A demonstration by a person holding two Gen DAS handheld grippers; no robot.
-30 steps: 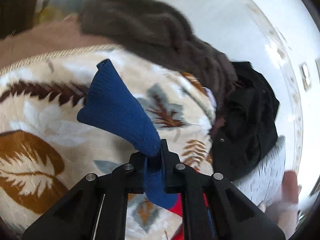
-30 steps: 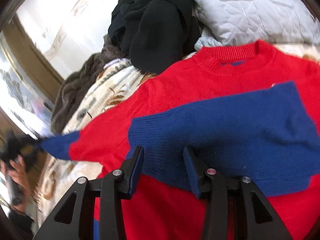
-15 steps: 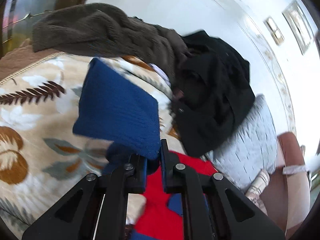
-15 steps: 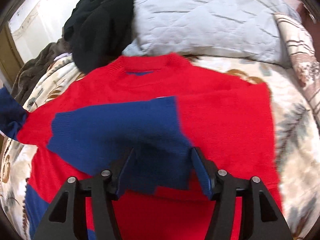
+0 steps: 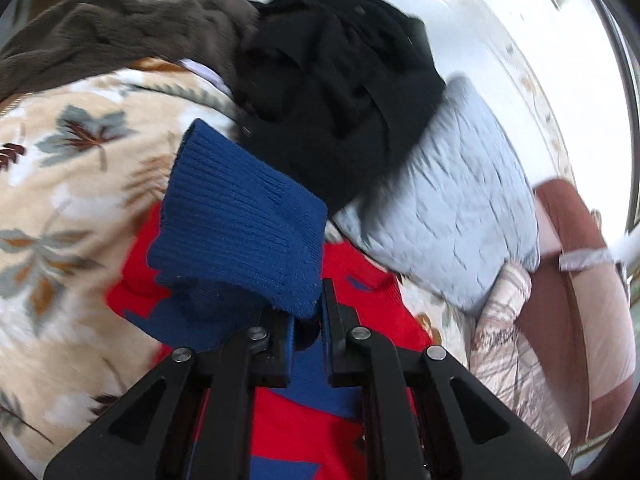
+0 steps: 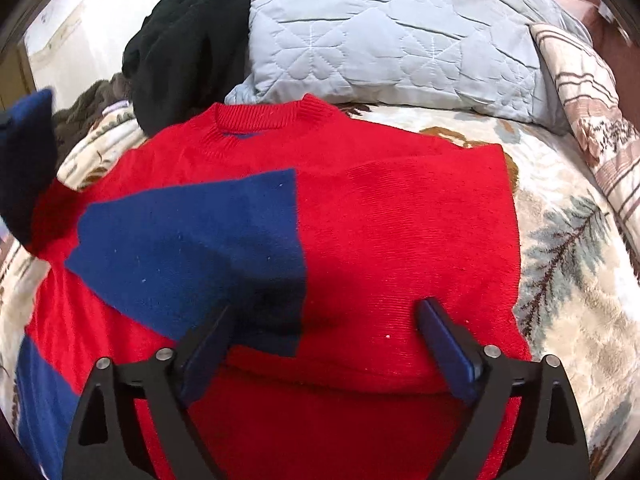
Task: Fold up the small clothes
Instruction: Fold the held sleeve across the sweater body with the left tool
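Observation:
A small red sweater [image 6: 400, 216] with blue sleeves lies flat on a leaf-patterned bedspread [image 6: 568, 264], neck towards the pillows. One blue sleeve [image 6: 192, 248] lies folded across its chest. My left gripper [image 5: 307, 320] is shut on the other blue sleeve's ribbed cuff [image 5: 240, 232] and holds it lifted above the sweater's red body [image 5: 304, 424]; this cuff also shows at the left edge of the right wrist view [image 6: 28, 160]. My right gripper [image 6: 324, 328] is open and empty, hovering just over the sweater's lower middle.
A grey quilted pillow [image 6: 384, 36] and a patterned pillow [image 6: 592, 120] lie beyond the sweater's neck. A heap of black clothes [image 5: 336, 80] and a brown fleece [image 5: 120, 36] lie at the far left of the bed. A brown headboard [image 5: 588, 280] stands behind.
My left gripper has carried the blue cuff from out over the bedspread in above the red sweater. My right gripper has opened wider and drawn back towards the sweater's lower part.

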